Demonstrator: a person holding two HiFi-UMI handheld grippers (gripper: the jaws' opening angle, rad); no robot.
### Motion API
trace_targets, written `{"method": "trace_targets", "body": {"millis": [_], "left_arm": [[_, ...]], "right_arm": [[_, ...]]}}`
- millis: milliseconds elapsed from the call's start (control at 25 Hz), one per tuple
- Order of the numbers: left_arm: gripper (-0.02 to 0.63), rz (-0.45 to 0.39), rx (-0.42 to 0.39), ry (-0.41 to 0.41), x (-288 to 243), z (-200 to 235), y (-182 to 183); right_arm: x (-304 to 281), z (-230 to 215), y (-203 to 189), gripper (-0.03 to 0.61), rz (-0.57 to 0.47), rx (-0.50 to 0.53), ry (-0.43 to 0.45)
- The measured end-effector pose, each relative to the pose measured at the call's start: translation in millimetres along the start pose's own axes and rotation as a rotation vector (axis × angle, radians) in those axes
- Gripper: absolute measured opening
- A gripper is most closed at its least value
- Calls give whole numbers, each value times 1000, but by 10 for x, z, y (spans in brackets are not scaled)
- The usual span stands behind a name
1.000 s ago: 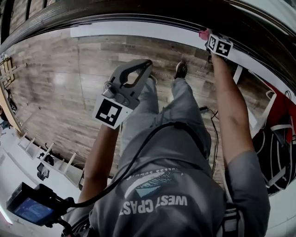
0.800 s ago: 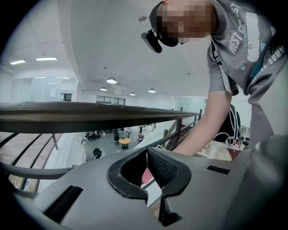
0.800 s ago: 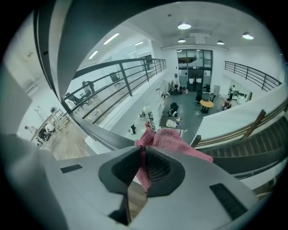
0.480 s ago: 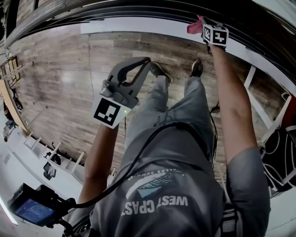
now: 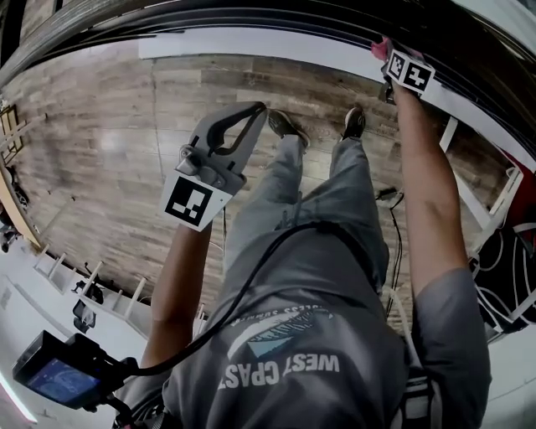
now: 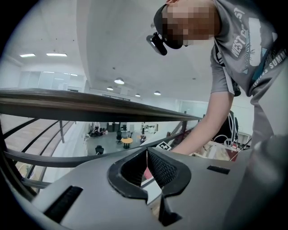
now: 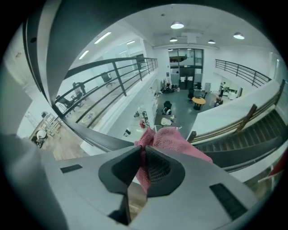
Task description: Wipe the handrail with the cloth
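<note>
Pink cloth (image 7: 173, 138) clamped in right gripper (image 7: 144, 155) at handrail (image 5: 251, 21) (grip seen only in its own view); left gripper (image 6: 146, 157) closed, empty; shirt (image 5: 285, 364): "WEST COAST".

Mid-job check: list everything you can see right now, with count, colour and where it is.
handrail: one, dark, across the top of the head view
cloth: one, pink, pinched in the right gripper, up by the handrail
floor: brown wood planks, under the person
cable: one, black, running over the grey shirt
screen device: one, black with a blue-lit screen, lower left of the head view
shoes: two, dark, on the floor
left gripper: grey, jaws together on nothing, held clear of the handrail
right gripper: grey, jaws closed on the cloth, at the handrail
</note>
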State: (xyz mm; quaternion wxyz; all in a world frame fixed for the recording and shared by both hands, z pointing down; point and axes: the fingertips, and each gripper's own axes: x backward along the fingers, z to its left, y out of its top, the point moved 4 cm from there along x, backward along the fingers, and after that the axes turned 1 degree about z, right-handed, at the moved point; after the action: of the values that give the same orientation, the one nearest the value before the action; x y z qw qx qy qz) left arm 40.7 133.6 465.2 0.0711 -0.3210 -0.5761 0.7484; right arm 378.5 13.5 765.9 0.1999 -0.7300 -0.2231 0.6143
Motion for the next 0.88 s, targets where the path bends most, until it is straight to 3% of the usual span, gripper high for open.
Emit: {"method": "trace_targets", "body": {"millis": [120, 240, 400, 520, 680, 800, 880], "left_arm": [[6, 4, -2, -7, 65, -23, -37], [6, 4, 2, -4, 226, 259, -122], [6, -3, 19, 5, 596, 790, -291], [6, -15, 34, 11, 890, 1083, -410], [6, -30, 52, 14, 1003, 1219, -445], [6, -29, 67, 22, 971, 1251, -439], [6, -26, 73, 21, 907, 1276, -446]], "right_arm": [[-125, 522, 64, 29, -3, 55, 87], [-394, 1187, 237, 29, 3, 104, 152], [-645, 1714, 346, 29, 11, 148, 143], [-612, 1675, 270, 29, 33, 160, 54], [-445, 1233, 164, 29, 64, 53, -48], [-469, 1298, 231, 29, 76, 66, -45], [-589, 1592, 282, 29, 64, 98, 11]]}}
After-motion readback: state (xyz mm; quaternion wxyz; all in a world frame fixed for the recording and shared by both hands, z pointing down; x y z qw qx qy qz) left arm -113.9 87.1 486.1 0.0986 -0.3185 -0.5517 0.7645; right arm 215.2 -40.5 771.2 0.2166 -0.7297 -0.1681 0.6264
